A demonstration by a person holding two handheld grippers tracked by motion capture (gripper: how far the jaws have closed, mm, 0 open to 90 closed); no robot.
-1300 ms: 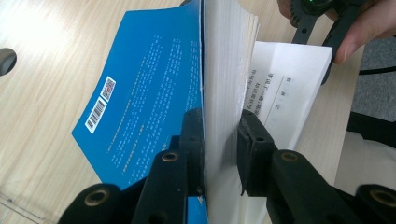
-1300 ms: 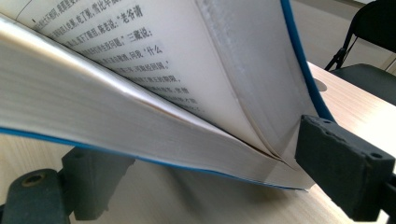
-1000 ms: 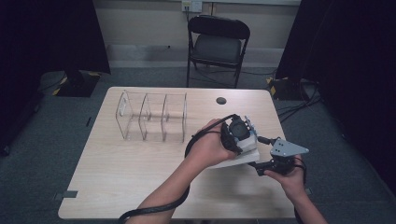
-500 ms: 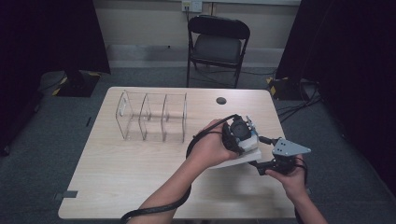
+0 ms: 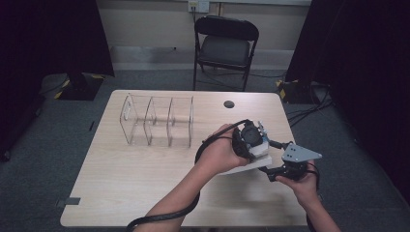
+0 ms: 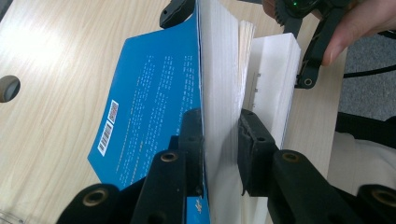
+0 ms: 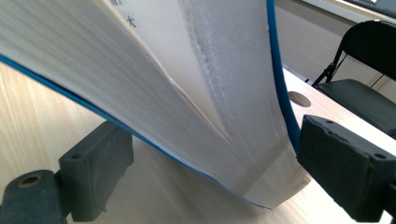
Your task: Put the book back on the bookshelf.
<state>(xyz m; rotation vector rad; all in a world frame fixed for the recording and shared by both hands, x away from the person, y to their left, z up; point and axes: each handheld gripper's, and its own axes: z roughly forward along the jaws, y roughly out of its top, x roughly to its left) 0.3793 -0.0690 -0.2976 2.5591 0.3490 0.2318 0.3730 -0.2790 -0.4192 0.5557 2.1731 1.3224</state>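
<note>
A thick book with a blue cover (image 6: pixel 154 102) stands half open on the wooden table (image 5: pixel 145 179), its white pages fanned out. My left gripper (image 6: pixel 219 140) is shut on a sheaf of those pages, one pad on each side. In the high view the left gripper (image 5: pixel 256 145) sits over the book (image 5: pixel 244 166) at the table's right side. My right gripper (image 5: pixel 270 171) comes in from the right. In the right gripper view the book (image 7: pixel 187 93) lies between the wide-set jaws of the right gripper (image 7: pixel 219 165), both pads against its outer sides.
A clear three-bay acrylic organiser (image 5: pixel 157 121) stands at the table's back left. A round cable hole (image 5: pixel 228 104) lies behind the book. A black folding chair (image 5: pixel 225 46) stands beyond the table. The table's right edge runs close under my right hand.
</note>
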